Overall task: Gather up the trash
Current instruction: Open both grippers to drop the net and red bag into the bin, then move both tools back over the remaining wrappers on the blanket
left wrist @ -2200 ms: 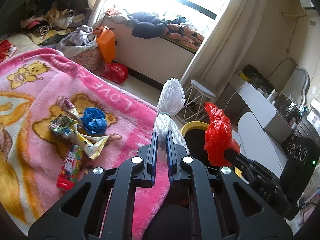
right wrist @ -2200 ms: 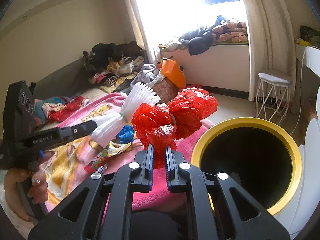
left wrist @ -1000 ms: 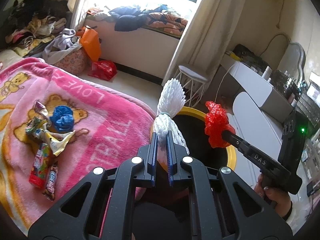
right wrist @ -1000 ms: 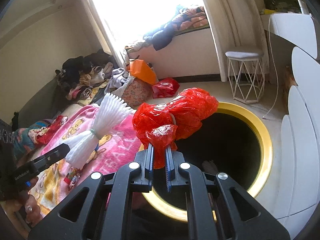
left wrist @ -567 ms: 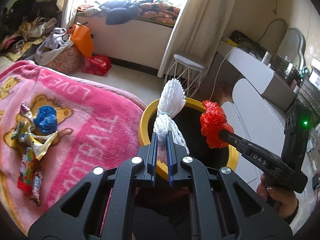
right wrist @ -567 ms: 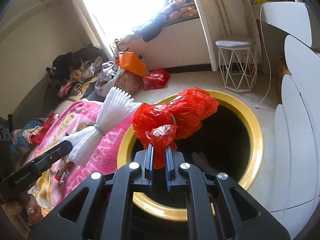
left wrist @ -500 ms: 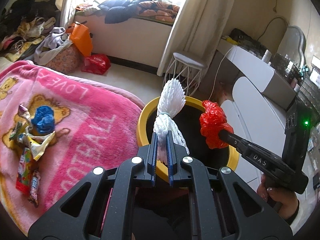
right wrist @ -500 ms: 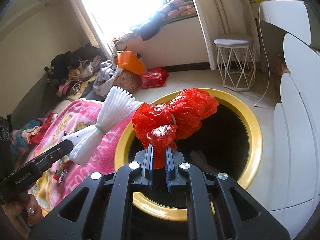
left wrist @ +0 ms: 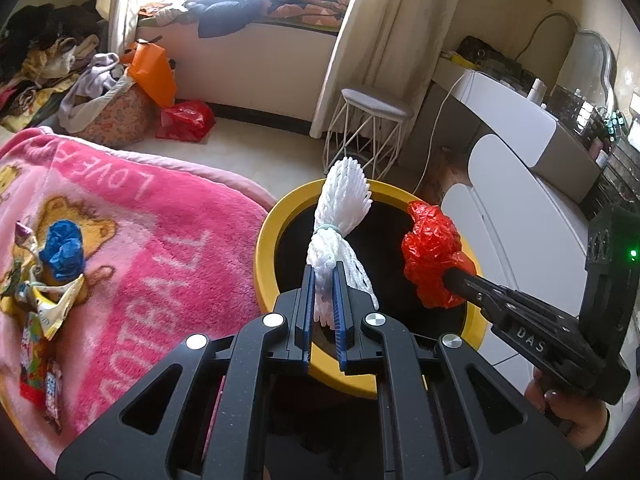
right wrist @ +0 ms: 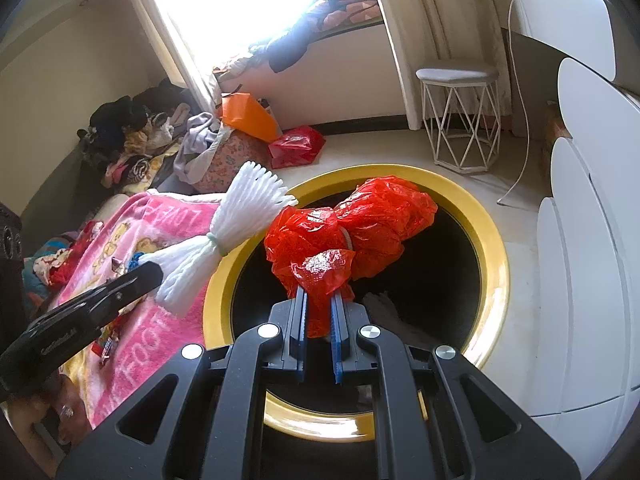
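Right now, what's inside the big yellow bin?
The yellow bin looks black inside. Something pale lies low down, too dim to name. The red plastic bag held above the opening covers part of the inside.

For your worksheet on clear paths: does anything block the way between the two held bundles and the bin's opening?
Nothing visible does. The red plastic bag and white foam net hang over the yellow-rimmed bin; its mouth is open, with only dark interior below them.

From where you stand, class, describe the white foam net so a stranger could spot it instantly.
Find the yellow-rimmed bin beside the pink blanket. Above its rim, the left gripper pinches the white foam net: ribbed, fan-shaped, tied at its waist, unlike the crinkled red plastic bag beside it.
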### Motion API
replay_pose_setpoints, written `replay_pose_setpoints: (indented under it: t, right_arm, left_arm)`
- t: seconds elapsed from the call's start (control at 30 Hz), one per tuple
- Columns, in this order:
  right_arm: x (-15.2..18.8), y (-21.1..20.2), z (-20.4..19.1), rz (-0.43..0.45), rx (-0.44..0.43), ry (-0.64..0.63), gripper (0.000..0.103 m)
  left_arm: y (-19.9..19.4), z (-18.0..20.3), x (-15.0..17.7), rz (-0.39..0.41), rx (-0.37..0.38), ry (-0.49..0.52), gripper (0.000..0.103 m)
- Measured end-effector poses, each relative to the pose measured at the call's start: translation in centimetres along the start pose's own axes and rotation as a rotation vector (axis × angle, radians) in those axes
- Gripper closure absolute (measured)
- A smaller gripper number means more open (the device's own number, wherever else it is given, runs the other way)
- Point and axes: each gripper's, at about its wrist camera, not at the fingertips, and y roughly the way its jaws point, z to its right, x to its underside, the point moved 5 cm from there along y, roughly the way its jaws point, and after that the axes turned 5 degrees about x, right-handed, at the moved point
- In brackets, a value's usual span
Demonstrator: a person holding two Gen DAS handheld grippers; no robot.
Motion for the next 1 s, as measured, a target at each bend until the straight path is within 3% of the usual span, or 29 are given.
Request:
replay_pose_setpoints:
  t: [0.3,0.4,0.47,0.53,0.6,0.7,0.8,1.0]
  right_arm:
    - [0.3,0.5,0.3,-0.025,0.001,-0.001,0.092]
    - [0.3,0.8,0.5,-0.030,0.012,0.013,0.081]
    - [0.4,0.9,1.0,-0.025,0.026,0.024,0.065]
    - [0.3,0.7,1.5,-0.012,0.036,0.039,0.059]
    - [0.1,0.5,1.9,0.006,0.042,0.056,0.054]
    - [0.0,0.3,2.5,0.032,0.060,0.077,0.045]
    - [-0.2,0.2,3.0,0.047,0.084,0.086,0.039]
    - [-0.3,-0.5,2.8,0.087,0.108,0.075,0.033]
  left_arm:
    - [1.7,0.3,-0.8,-0.008,0.003,-0.019,0.097]
    - [1.9,0.4,-0.9,-0.001,0.007,-0.038,0.096]
    - [1.7,0.3,-1.0,0.015,0.011,-0.046,0.082]
    - [1.2,0.2,-1.2,0.046,0.007,-0.055,0.048]
    - [0.6,0.2,-1.2,0.072,-0.003,-0.057,0.040]
    - [-0.2,0.2,-1.3,0.101,-0.022,-0.062,0.016]
    - [-1.2,0.3,-1.2,0.129,-0.033,-0.057,0.011]
    - [-2.7,0.1,-0.9,0.159,-0.064,-0.046,0.011]
